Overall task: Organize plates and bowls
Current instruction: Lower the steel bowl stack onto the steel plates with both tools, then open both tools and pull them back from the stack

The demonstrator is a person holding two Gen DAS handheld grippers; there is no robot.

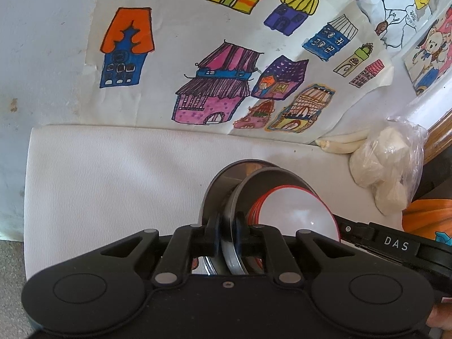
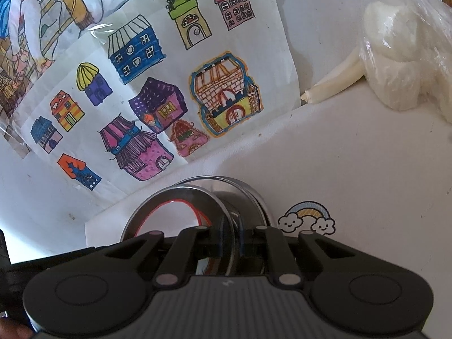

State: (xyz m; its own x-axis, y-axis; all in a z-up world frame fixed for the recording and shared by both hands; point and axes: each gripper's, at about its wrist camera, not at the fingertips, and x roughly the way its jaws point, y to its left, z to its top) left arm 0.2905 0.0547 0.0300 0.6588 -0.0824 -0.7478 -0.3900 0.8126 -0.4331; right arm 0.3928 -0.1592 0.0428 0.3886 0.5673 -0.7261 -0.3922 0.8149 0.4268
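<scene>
Left tool [image 1: 227,236] is clamped narrow on the rim of a steel bowl [image 1: 271,178]; right tool [image 2: 231,240] likewise grips a steel rim [image 2: 180,190]. The bowl holds a red-rimmed plate [image 1: 299,214] and hangs just above the white bench mat [image 1: 113,175]. Judgement: lower both sides level, then release together. Obstructions: bagged white lumps [image 1: 387,166] and pale sticks [image 1: 341,144] lie well apart; the house drawings [image 1: 214,84] stand behind.

The white mat [image 1: 113,175] on the bench lay bare towards its left edge, while a plastic bag [image 1: 387,166] and pale stalks [image 1: 341,144] crowded its far right corner.
</scene>
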